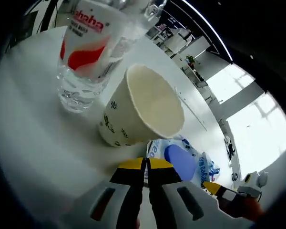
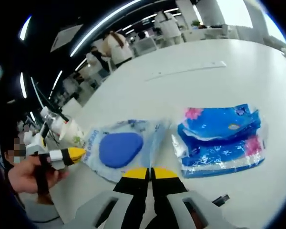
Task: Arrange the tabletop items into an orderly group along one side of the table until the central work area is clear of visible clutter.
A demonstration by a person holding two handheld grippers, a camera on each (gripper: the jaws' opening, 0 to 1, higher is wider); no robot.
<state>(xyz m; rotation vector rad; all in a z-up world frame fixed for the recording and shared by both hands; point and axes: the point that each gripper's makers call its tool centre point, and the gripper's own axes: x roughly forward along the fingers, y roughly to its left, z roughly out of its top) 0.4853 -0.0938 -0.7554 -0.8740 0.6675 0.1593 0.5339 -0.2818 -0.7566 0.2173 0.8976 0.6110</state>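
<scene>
Yellow-tipped left claw (image 1: 146,164) sits clenched at the bottom centre of the left gripper view, its tips at the edge of a clear wipes pouch (image 1: 183,160) with a blue oval flap. Just above, a paper cup (image 1: 140,107) lies tilted beside a water bottle (image 1: 93,45) on the white counter (image 1: 33,143). In the right gripper view, the right claw (image 2: 149,172) is clenched at that pouch's edge; a blue tissue pack (image 2: 221,138) lies right of centre.
</scene>
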